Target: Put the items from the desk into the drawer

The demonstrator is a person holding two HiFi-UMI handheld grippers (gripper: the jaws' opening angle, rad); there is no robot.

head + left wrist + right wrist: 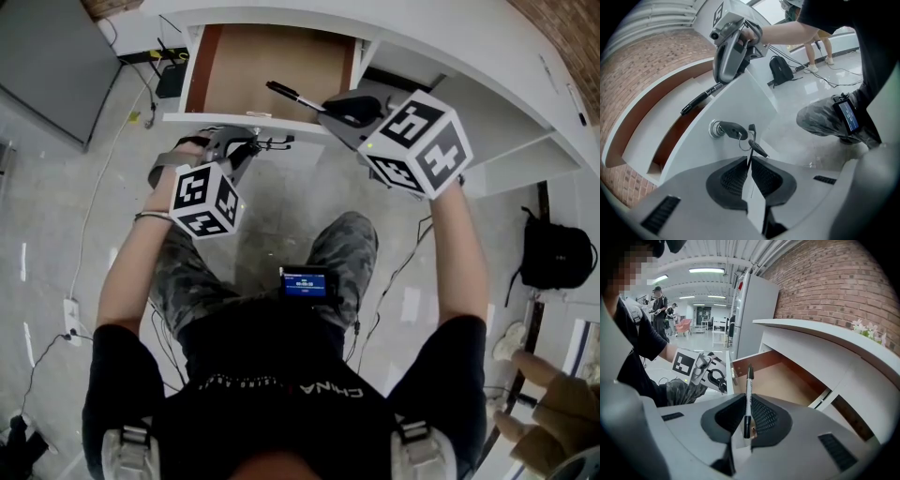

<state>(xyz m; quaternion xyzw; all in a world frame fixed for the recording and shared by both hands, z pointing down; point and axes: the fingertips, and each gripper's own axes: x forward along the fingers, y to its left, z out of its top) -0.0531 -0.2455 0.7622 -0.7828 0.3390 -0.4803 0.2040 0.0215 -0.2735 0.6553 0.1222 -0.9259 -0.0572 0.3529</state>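
At frame top, right gripper pinches pen over drawer front, left gripper pinches key; early release could miss

Drawer: pulled out, brown floor open from above. Overhead limit: desk top overhangs the rear. Front panel: key bunch hangs from lock, between left gripper tips. Over front rim: pen in right gripper juts across

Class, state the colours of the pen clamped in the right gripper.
Pen: black and white, best seen in the right gripper view.
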